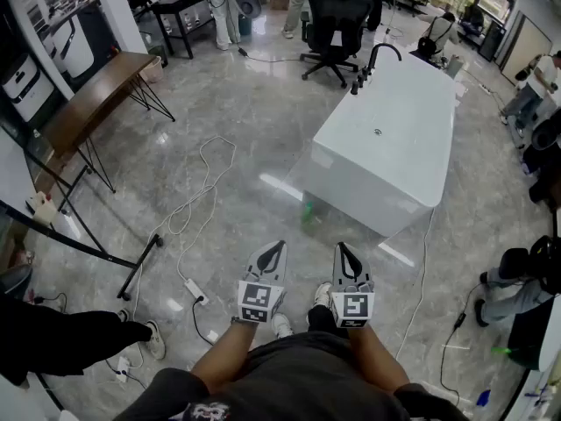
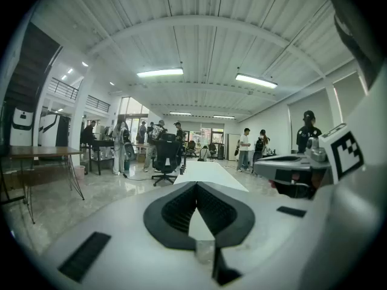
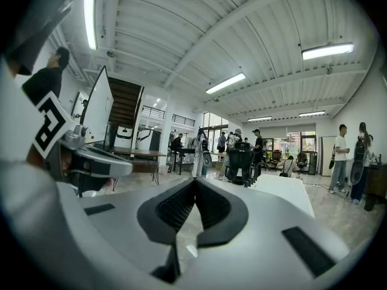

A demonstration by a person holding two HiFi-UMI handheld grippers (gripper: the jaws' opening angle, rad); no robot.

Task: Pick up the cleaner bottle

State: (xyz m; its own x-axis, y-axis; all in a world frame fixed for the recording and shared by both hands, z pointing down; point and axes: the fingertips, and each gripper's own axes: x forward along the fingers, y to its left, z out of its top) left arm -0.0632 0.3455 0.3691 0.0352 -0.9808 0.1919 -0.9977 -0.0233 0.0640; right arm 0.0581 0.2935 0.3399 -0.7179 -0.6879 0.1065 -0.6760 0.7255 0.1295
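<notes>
No words, brands or numbers can be read anywhere. The only signs are black-and-white square markers (image 1: 255, 298), one each on the cubes of the left tongs (image 1: 277, 249) and right tongs (image 1: 340, 249).

The tub (image 1: 386, 139) was plain white, its tap (image 1: 372, 61) black. The floor (image 1: 219, 103) was pale grey stone, faintly veined, with a white cable (image 1: 216, 187) across it. The bottle (image 1: 308, 214) showed green. The table (image 1: 92, 99) had a brown top on black legs; the chair (image 1: 337, 24) was black. The left gripper (image 1: 279, 246) and right gripper (image 1: 338, 247) were light grey with black ribbed pads (image 2: 175, 207) — their cubes (image 1: 257, 301) chequered in black-and-white squares.
</notes>
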